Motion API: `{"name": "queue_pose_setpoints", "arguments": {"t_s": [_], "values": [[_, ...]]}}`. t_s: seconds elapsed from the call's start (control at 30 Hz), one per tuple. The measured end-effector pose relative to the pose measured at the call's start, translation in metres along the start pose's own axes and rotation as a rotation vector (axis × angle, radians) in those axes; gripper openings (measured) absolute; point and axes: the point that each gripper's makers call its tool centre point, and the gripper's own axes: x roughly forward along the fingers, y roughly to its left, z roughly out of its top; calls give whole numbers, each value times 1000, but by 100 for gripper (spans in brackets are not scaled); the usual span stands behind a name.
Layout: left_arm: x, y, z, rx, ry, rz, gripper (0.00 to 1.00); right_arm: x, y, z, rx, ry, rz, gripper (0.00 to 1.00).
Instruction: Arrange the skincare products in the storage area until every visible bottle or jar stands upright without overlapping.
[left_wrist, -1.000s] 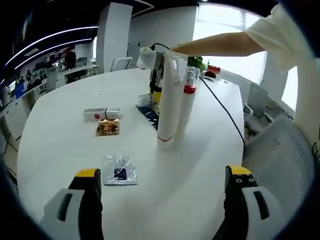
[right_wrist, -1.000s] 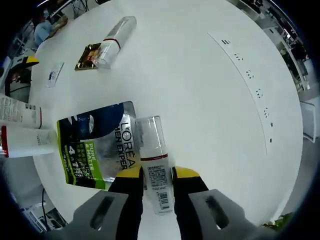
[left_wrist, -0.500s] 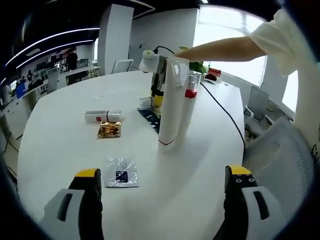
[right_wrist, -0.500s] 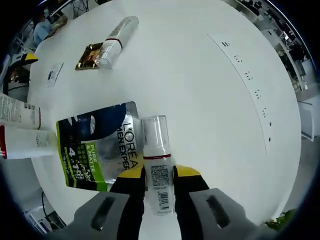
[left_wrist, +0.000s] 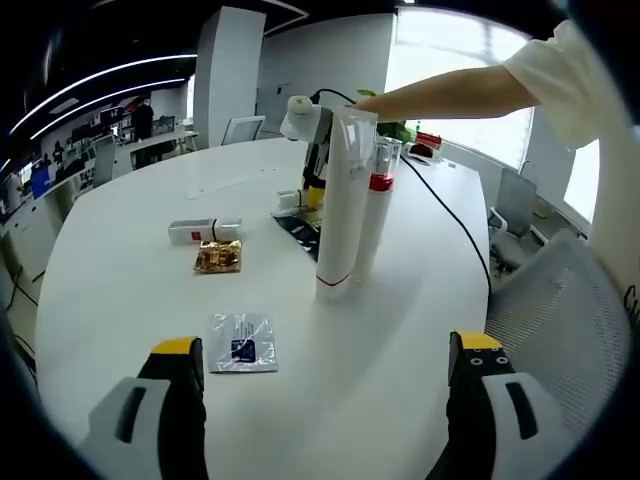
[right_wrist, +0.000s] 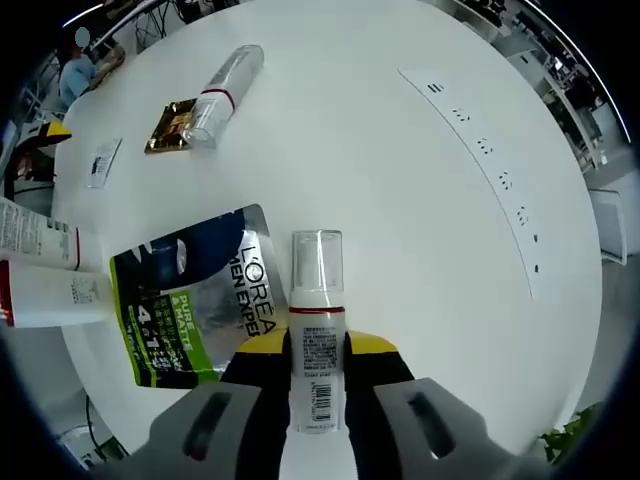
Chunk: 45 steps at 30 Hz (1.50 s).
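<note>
Right gripper (right_wrist: 316, 345) pinches a clear-capped bottle (right_wrist: 317, 340) (beside a sachet (right_wrist: 185, 300)); left gripper (left_wrist: 325, 370) spread wide.

A clear-capped white plastic bottle (right_wrist: 317, 330) lies over a glossy foil pouch (right_wrist: 190, 300) on the smooth, matt white table (right_wrist: 400, 180), near a crinkled gold foil sachet (left_wrist: 217, 256).

White round table (left_wrist: 120, 290), grey office chair (left_wrist: 560, 310), black cable (left_wrist: 445, 215), distant desks (left_wrist: 150, 140)
</note>
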Motion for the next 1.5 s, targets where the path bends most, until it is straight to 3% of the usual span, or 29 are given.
{"name": "queue_pose_setpoints", "arguments": {"t_s": [0.63, 0.67, 0.8, 1.0, 1.2, 1.5], "values": [[-2, 0, 9, -23, -51, -5, 96, -6, -2, 3, -44, 21, -151, 18], [-2, -1, 8, -38, -51, -12, 96, -7, -4, 4, -24, 8, -169, 17], [-1, 2, 8, -32, -48, -13, 95, -28, -9, 23, 95, -163, -195, 17], [0, 6, 9, -29, -52, -22, 95, -66, -13, 39, 158, -332, -246, 18], [0, 11, 10, -24, -61, -26, 95, -92, 10, 38, 151, -413, -278, 18], [-1, -6, 19, -30, -85, -57, 94, -128, 32, 50, 174, -567, -320, 18]]}}
